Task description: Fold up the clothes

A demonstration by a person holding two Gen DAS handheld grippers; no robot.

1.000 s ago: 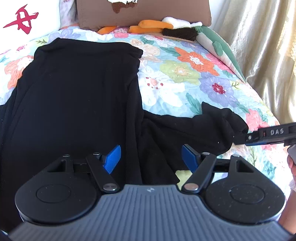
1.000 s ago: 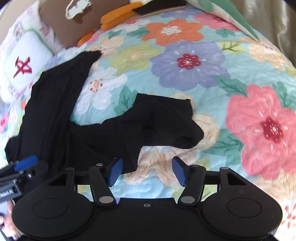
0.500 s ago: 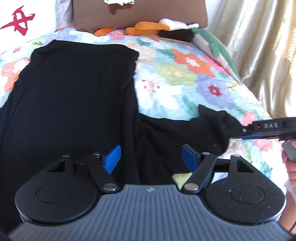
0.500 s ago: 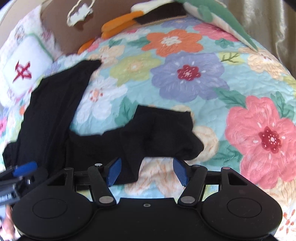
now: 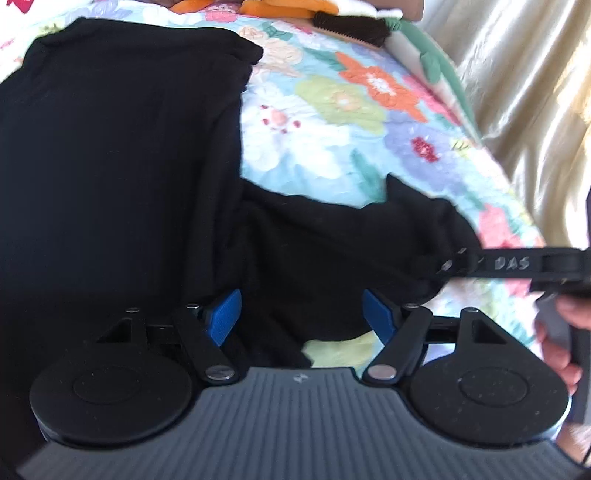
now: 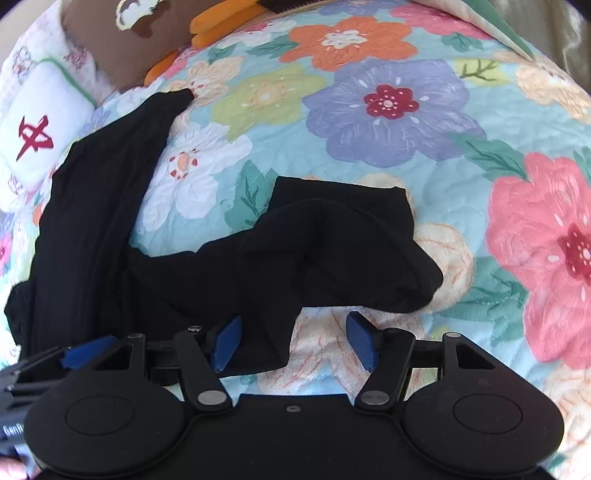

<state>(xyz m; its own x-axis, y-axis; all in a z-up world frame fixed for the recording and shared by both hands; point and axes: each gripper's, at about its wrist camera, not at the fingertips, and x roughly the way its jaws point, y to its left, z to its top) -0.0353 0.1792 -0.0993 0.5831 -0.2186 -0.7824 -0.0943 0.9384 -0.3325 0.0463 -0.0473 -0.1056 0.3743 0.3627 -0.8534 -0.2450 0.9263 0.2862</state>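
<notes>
A black garment (image 5: 122, 155) lies spread on a floral bedspread (image 5: 332, 122), its body to the left. Its crumpled sleeve (image 6: 332, 251) stretches out to the right. My left gripper (image 5: 301, 317) hovers open low over the base of the sleeve (image 5: 314, 251), and black cloth lies under the gap between its blue pads. My right gripper (image 6: 295, 341) is open over the sleeve's near flap, with its left pad (image 6: 227, 343) above the cloth. From the left wrist view the right gripper's finger (image 5: 509, 264) reaches in over the sleeve end.
A white pillow with a red mark (image 6: 33, 133), a brown pillow (image 6: 122, 40) and an orange plush toy (image 6: 221, 22) sit at the head of the bed. A pale curtain (image 5: 517, 74) hangs past the bed's right edge. A hand (image 5: 561, 332) holds the right gripper.
Both grippers have come lower and nearer to the sleeve, which now looks larger in both views. The right gripper's finger has slid in over the sleeve end. The jaws have kept their width.
</notes>
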